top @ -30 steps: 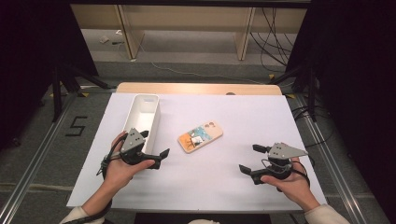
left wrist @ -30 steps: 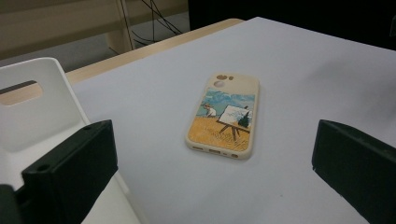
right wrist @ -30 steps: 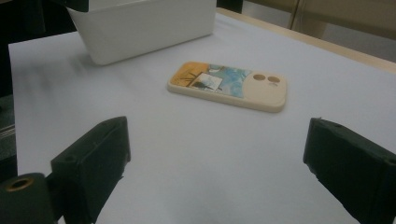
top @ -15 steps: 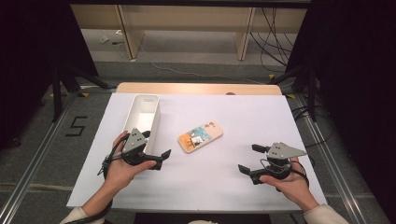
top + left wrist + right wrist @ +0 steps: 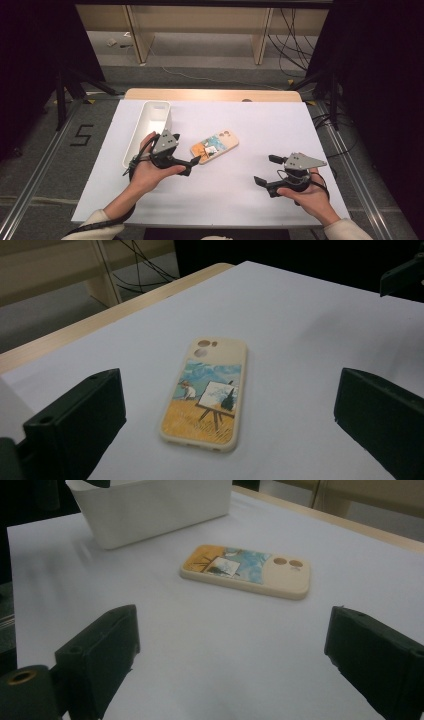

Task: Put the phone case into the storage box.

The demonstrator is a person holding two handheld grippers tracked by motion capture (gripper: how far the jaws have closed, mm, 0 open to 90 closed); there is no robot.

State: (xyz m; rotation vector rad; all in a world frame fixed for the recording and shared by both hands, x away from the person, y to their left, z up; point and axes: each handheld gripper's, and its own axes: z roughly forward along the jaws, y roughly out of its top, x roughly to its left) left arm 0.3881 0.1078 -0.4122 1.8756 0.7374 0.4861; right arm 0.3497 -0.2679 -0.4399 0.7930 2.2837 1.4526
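- The right gripper [image 5: 264,171] is held by a hand [image 5: 311,194] at about 4 o'clock on the table [image 5: 280,125], near its front edge; its jaws are spread wide apart and nothing is held between them.
- In the right gripper view, the two black jaws are seen rising at 7 and 4 o'clock, with bare white surface between them.
- The left gripper [image 5: 195,162] is held by the other hand [image 5: 147,172] at about 8 o'clock on the table, a little farther in; its jaws are also set wide apart and empty.
- In the left gripper view, the jaws are placed at 8 and 4 o'clock, and the case [image 5: 206,394] is framed between them, not touched by either.
- The case [image 5: 214,146] is laid flat near the table's middle, picture side up, with the camera holes at its far end; it is found at 2 o'clock from the left gripper, just beside the jaw tips, and at 10 o'clock from the right gripper, well apart.
- A white bin [image 5: 148,127] is stood at 10 o'clock on the table, beyond the left hand, apart from the case.
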